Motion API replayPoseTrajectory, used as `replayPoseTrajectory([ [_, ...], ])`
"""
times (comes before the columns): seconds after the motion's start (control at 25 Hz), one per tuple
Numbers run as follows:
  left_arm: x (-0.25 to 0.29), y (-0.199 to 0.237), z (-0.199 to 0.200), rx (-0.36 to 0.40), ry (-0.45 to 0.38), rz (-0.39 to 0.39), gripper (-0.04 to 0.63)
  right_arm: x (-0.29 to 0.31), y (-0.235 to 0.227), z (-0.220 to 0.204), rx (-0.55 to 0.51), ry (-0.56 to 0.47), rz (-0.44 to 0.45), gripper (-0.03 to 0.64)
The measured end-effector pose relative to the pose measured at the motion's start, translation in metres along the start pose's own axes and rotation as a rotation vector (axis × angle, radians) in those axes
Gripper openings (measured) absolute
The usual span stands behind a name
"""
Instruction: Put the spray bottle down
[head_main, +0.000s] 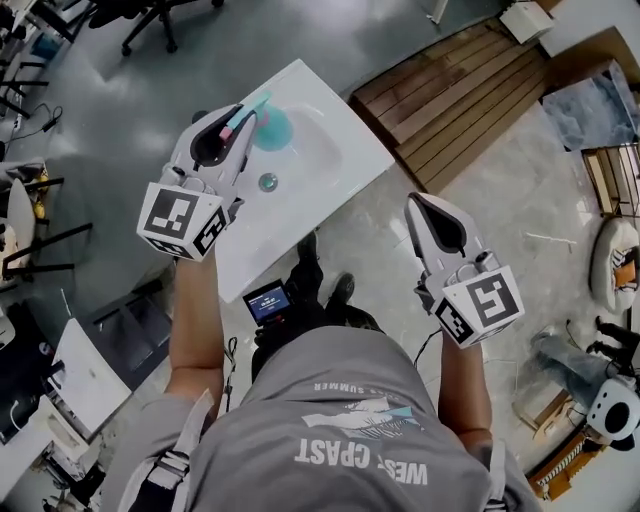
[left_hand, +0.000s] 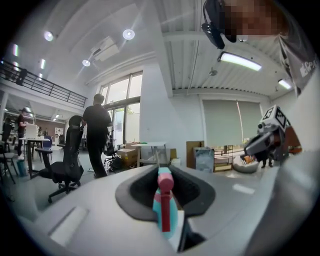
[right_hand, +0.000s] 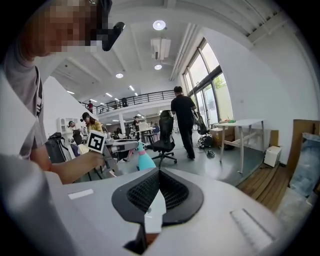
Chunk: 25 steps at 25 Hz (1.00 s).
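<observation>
From the head view, my left gripper (head_main: 243, 112) is clamped on the spray bottle (head_main: 272, 128). Its jaws are closed narrowly on the bottle's pink and teal top, and the teal body hangs over the bowl of the white sink (head_main: 345, 150), just beyond the drain (head_main: 267, 182) (I cannot tell whether its base touches the bowl). My right gripper (head_main: 420, 208) is well off to the sink's right, over the floor.

In the left gripper view, the spray bottle (left_hand: 165, 207) is pinched between my jaws with its pink head toward the camera. A person in black (left_hand: 96, 131) stands by an office chair (left_hand: 62, 167).

In the right gripper view, the right gripper (right_hand: 159, 176) has its jaws pressed together with nothing in them. Farther left, the left gripper (right_hand: 126, 145) carries the bottle (right_hand: 145, 161).
</observation>
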<state>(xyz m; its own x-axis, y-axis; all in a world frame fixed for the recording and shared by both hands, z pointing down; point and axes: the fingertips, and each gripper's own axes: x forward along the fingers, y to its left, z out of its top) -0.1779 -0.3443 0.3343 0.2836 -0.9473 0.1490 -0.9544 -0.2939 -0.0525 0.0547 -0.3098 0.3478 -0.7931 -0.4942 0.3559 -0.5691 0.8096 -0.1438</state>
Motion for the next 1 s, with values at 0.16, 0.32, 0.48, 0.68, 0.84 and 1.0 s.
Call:
replayPoseTrajectory([
  [0.16, 0.015, 0.015, -0.018, -0.026, 0.018, 0.016, 0.061, 0.011, -0.005, -0.009, 0.016, 0.031, -0.004, 0.002],
  [0.32, 0.034, 0.032, -0.03, -0.035, 0.02, 0.03, 0.061, 0.026, -0.015, -0.016, 0.026, 0.051, -0.015, 0.002],
  [0.48, 0.054, 0.042, -0.045, -0.035, 0.038, 0.038, 0.06, 0.035, -0.025, -0.028, 0.048, 0.078, -0.026, 0.002],
  [0.68, 0.079, 0.052, -0.064, -0.052, 0.055, 0.037, 0.06, 0.048, -0.036, -0.044, 0.077, 0.112, -0.038, 0.002],
  [0.84, 0.099, 0.061, -0.078, -0.056, 0.068, 0.041, 0.06, 0.056, -0.043, -0.054, 0.096, 0.132, -0.046, 0.002],
  [1.0, 0.119, 0.066, -0.093, -0.062, 0.08, 0.051, 0.061, 0.062, -0.052, -0.068, 0.12, 0.156, -0.056, 0.002],
])
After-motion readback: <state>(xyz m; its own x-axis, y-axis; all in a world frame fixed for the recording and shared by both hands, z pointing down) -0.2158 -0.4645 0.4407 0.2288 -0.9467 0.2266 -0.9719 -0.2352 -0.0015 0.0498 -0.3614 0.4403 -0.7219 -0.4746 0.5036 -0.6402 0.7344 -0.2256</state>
